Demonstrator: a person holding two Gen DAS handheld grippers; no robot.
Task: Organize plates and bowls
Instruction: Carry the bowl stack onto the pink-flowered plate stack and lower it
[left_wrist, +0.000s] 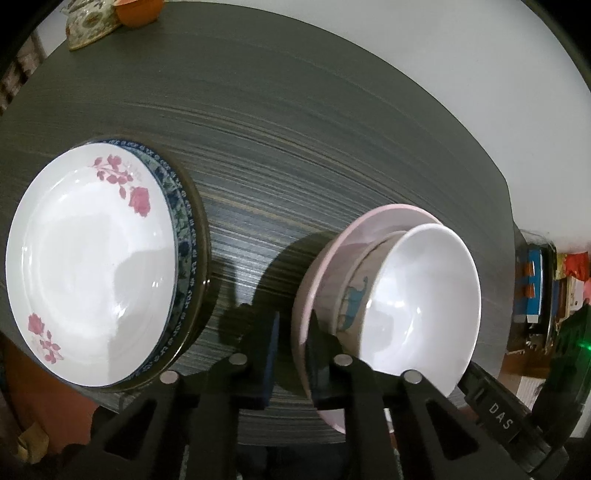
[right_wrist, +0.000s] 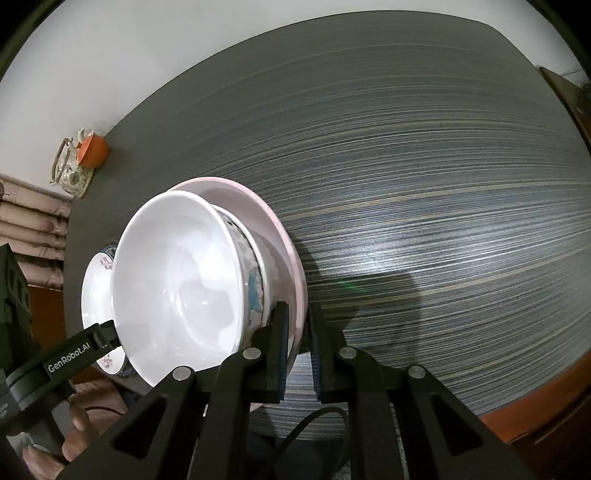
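Right wrist view: both claws clamp the pink plate's (right_wrist: 291, 258) rim, right gripper (right_wrist: 298, 354) at 3 o'clock, left gripper (left_wrist: 291, 354) at 9. Bowls (right_wrist: 177, 280) ride on it. Lift level and together, toward the plate stack (left_wrist: 92, 258) at left.

Dark wood-grain table (right_wrist: 424, 206); floral teapot (right_wrist: 70, 173) beside orange cup (right_wrist: 92, 149) at far edge; white wall (left_wrist: 424, 55).
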